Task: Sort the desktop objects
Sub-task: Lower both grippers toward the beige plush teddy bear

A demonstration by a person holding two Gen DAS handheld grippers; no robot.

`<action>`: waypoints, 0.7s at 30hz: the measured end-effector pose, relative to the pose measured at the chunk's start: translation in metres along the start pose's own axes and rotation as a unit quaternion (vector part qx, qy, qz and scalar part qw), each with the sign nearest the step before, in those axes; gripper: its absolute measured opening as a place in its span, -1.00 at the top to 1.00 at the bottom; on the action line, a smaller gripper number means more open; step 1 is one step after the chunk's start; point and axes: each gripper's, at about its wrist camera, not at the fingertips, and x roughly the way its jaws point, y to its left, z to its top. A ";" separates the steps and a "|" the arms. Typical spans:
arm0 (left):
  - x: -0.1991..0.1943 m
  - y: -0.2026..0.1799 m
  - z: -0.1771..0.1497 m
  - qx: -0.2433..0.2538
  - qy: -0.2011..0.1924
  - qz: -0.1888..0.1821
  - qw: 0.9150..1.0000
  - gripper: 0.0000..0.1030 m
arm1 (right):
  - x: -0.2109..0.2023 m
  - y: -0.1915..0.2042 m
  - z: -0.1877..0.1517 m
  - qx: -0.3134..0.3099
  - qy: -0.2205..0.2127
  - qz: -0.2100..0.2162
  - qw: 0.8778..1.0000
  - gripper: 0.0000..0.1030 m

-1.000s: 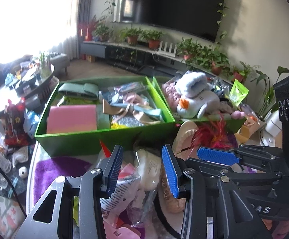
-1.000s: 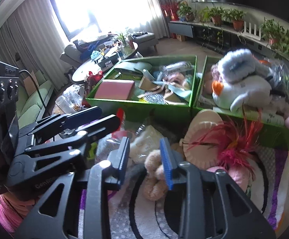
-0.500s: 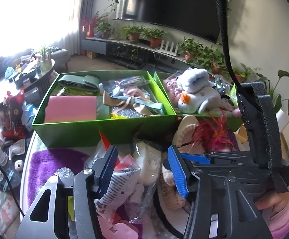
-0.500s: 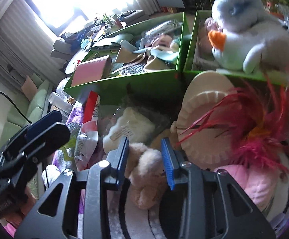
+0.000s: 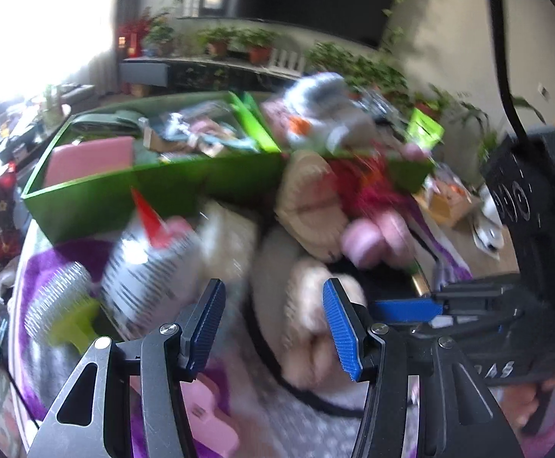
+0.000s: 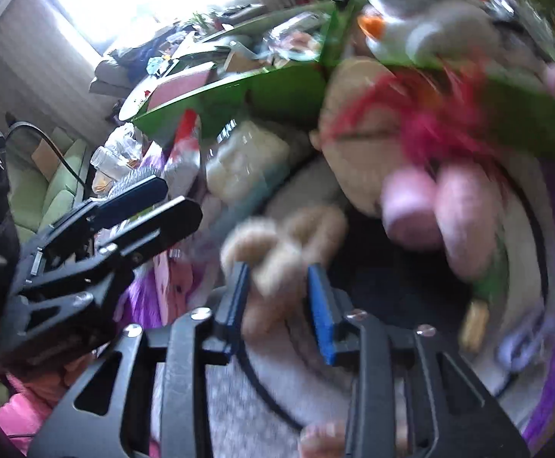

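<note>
A small tan plush bear [image 6: 277, 252] lies on the patterned mat, and my right gripper [image 6: 279, 301] has its blue pads on both sides of the bear's body. The same bear [image 5: 311, 305] shows in the left wrist view, just right of my left gripper [image 5: 273, 328], which is open and empty above the mat. Two green boxes [image 5: 151, 187] [image 6: 277, 87] full of sorted items stand behind. A white plush duck [image 6: 422, 26] sits in the right box. Both views are motion-blurred.
On the mat lie a striped snack bag [image 5: 147, 267], a yellow-green brush [image 5: 63, 305], a beige fan with red feathers [image 6: 384, 129], a pink plush [image 6: 430, 210] and a pink comb [image 5: 208, 412]. The right gripper's body [image 5: 506, 324] fills the right of the left wrist view.
My right gripper has moved down onto the tan bear, its pads now around it. The left gripper has swung right and tilted. Both views have gone blurry.
</note>
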 end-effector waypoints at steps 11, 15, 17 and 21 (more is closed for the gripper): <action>0.034 -0.037 -0.035 0.033 0.059 -0.011 0.998 -0.05 | -0.023 -0.014 0.003 -0.049 -0.067 -0.059 0.995 0.31; 0.043 -0.029 -0.039 0.016 0.074 0.004 0.997 -0.04 | -0.005 -0.016 0.031 -0.036 -0.054 -0.021 0.998 0.31; 0.045 -0.025 -0.040 0.009 0.078 0.009 0.997 -0.04 | 0.010 -0.018 0.045 -0.012 -0.039 0.021 0.999 0.31; 0.047 -0.020 -0.042 0.005 0.077 0.016 0.997 -0.04 | 0.030 -0.018 0.060 0.002 -0.022 0.057 0.998 0.31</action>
